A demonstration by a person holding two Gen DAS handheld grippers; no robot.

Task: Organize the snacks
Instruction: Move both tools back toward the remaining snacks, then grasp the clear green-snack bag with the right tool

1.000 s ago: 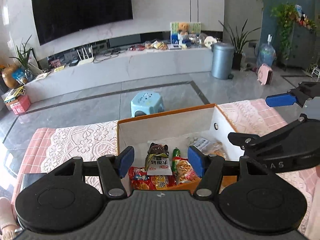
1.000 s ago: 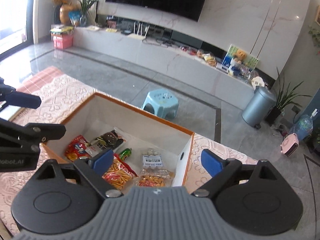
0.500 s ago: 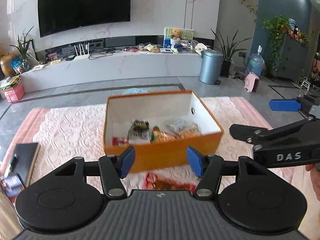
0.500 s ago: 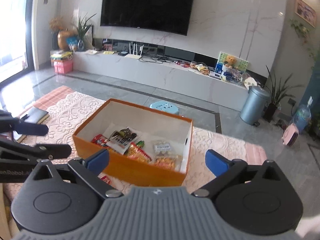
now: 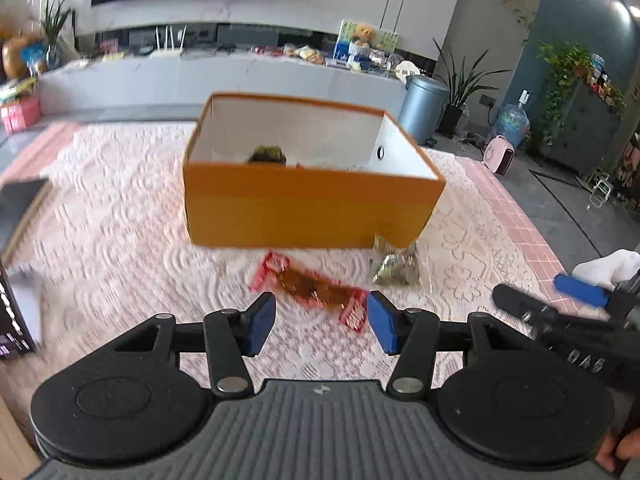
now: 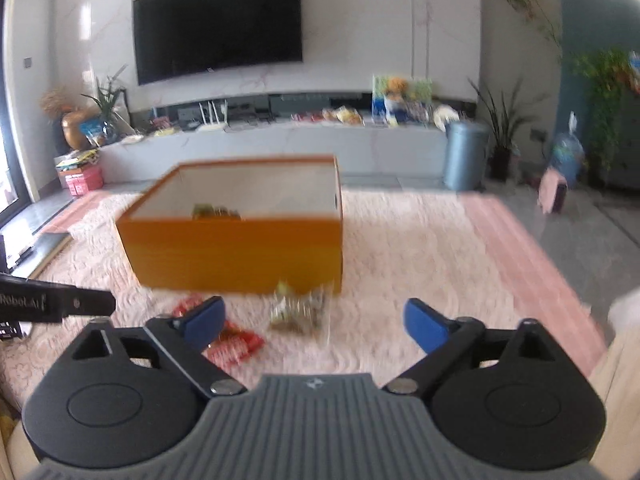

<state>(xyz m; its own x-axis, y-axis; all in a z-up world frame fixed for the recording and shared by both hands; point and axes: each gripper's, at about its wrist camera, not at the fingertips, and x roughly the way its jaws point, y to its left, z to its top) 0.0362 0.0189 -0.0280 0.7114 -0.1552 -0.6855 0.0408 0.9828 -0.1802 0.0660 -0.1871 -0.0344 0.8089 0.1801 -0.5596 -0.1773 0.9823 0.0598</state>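
Observation:
An orange box (image 5: 304,208) with white inner walls stands on the lace-covered table; snack tops just show inside it. It also shows in the right wrist view (image 6: 236,252). A red snack packet (image 5: 316,290) lies in front of the box, just beyond my left gripper (image 5: 321,324), which is open and empty. A clear bag of gold-wrapped sweets (image 5: 394,266) lies by the box's near right corner. In the right wrist view the red packet (image 6: 234,344) and the sweets bag (image 6: 298,312) lie ahead of my open, empty right gripper (image 6: 314,320).
A pink lace cloth (image 5: 120,216) covers the table. A dark book (image 5: 20,204) lies at the left edge. The right gripper's arm (image 5: 568,320) shows at the left view's right side. Beyond are a TV wall (image 6: 216,48), a bin (image 6: 464,154) and plants.
Both grippers have pulled back and down from above the box. The box now stands farther ahead, and the red packet and the sweets bag have come into view in front of it.

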